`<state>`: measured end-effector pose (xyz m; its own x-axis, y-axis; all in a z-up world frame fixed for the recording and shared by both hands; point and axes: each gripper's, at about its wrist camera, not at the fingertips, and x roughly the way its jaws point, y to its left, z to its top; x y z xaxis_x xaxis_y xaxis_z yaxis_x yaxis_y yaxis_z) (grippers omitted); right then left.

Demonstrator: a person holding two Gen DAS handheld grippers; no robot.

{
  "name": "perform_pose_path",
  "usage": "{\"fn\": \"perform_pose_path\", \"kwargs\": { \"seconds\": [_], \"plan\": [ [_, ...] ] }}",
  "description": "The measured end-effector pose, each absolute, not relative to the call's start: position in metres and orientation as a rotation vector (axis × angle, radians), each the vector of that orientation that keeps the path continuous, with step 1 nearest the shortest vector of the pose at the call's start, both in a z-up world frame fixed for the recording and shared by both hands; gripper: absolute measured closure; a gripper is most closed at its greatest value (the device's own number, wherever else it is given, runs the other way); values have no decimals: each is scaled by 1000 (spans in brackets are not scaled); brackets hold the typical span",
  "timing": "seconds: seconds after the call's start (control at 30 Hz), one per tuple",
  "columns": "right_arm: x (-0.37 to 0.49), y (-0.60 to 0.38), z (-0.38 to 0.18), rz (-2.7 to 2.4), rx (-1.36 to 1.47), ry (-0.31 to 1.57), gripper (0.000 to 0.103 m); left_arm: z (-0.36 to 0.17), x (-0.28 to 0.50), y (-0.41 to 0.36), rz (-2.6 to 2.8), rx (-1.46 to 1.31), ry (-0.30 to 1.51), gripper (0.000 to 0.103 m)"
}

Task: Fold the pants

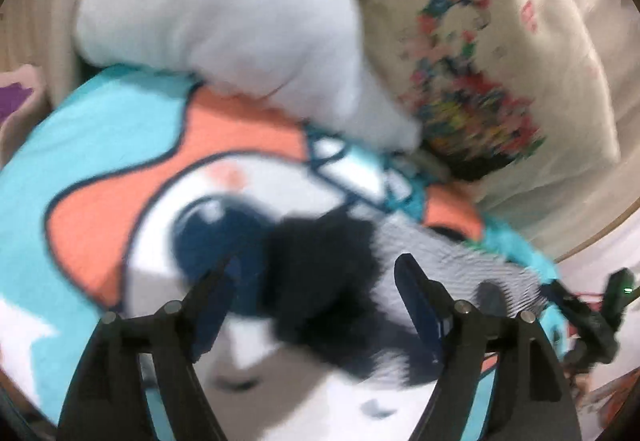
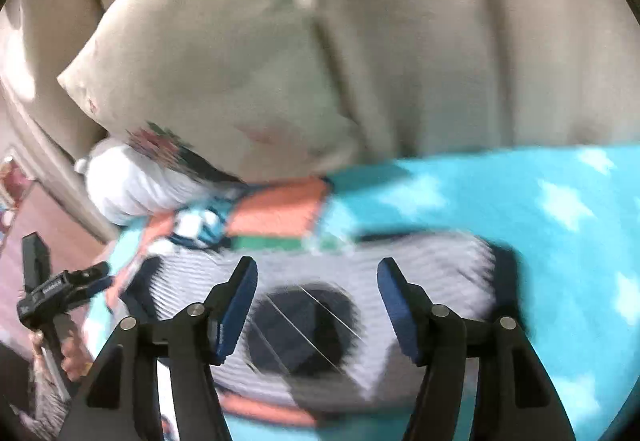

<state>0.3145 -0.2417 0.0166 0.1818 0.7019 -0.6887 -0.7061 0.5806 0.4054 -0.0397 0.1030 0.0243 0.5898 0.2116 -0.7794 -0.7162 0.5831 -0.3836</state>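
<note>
The pants (image 2: 432, 265) are grey-and-white striped with dark patches and lie on a turquoise blanket (image 2: 540, 201) on the bed. In the right wrist view my right gripper (image 2: 316, 281) is open just above them, a dark patch between its fingers. In the left wrist view my left gripper (image 1: 316, 277) is open over a dark part of the pants (image 1: 328, 273), with the striped part (image 1: 472, 277) to its right. The other gripper (image 2: 60, 293) shows at the left in the right wrist view and also at the right edge in the left wrist view (image 1: 600, 317). Both views are blurred.
The blanket (image 1: 100, 145) has orange, white and dark blue cartoon print. A white pillow (image 1: 224, 17) and a cream pillow with a colourful print (image 1: 472, 81) lie at the bed's head. A cream pillow (image 2: 224, 73) and beige wall (image 2: 480, 41) stand behind.
</note>
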Motion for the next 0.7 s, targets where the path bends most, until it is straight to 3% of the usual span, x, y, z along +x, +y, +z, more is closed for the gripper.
{"fn": "perform_pose_path", "kwargs": {
  "seconds": [0.2, 0.27, 0.37, 0.43, 0.47, 0.5, 0.53, 0.57, 0.7],
  "plan": [
    [334, -298, -23, 861, 106, 1061, 32, -16, -40, 105, 501, -874, 787, 23],
    [337, -293, -28, 856, 131, 1077, 30, -17, -25, 102, 448, -874, 762, 12],
    [336, -281, -27, 868, 179, 1054, 17, -23, 1, 97, 376, -910, 762, 7],
    [336, -279, -30, 868, 216, 1055, 17, -23, 14, 91, 409, -876, 758, 7],
    [337, -276, -30, 860, 224, 1050, 19, -22, 20, 90, 437, -851, 771, 20],
    [338, -274, -31, 860, 221, 1059, 40, -21, 23, 88, 483, -825, 795, 36],
    [338, -272, -31, 870, 230, 1082, 82, -22, 26, 89, 482, -831, 826, 74],
    [341, -274, -36, 916, 292, 1146, 90, -25, 26, 90, 449, -876, 839, 75],
    [333, -288, -27, 931, 340, 1146, 91, -19, 6, 89, 455, -954, 797, 76]
  ]
}}
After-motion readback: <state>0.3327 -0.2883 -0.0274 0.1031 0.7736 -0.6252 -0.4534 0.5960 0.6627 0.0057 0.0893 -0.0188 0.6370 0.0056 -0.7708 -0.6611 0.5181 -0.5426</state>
